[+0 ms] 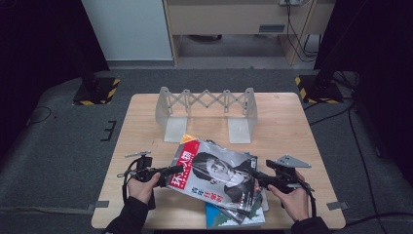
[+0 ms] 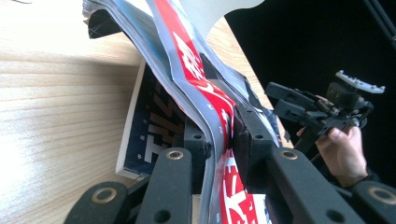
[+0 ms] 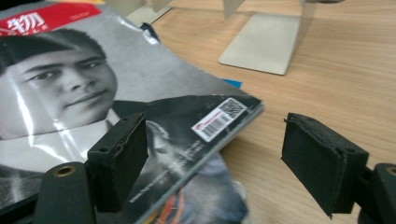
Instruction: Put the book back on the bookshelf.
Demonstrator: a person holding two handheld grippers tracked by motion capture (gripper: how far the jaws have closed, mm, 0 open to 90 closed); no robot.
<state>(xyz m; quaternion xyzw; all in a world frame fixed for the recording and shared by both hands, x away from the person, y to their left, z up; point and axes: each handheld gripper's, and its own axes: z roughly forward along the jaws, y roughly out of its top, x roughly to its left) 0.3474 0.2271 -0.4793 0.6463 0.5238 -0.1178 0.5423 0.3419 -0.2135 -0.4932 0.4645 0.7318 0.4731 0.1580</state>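
A glossy magazine (image 1: pixel 214 178) with a red title block and a grey portrait cover lies tilted on top of a small pile at the table's front. My left gripper (image 1: pixel 178 169) is shut on its left edge; in the left gripper view the cover (image 2: pixel 196 65) bends up and is pinched between the two black jaws (image 2: pixel 224 135). My right gripper (image 1: pixel 255 176) stands open at the magazine's right corner. In the right gripper view its left jaw rests over the cover (image 3: pixel 140 79) near the barcode, and the right jaw hangs apart above bare wood (image 3: pixel 215 144).
Under the top magazine lie others, one blue (image 1: pixel 229 218) and one dark (image 2: pixel 149 130). A grey expanding book rack (image 1: pixel 207 105) with two foot plates (image 3: pixel 261 44) stands at the back of the wooden table (image 1: pixel 141 126). The other hand's gripper (image 2: pixel 299 105) shows beyond the pile.
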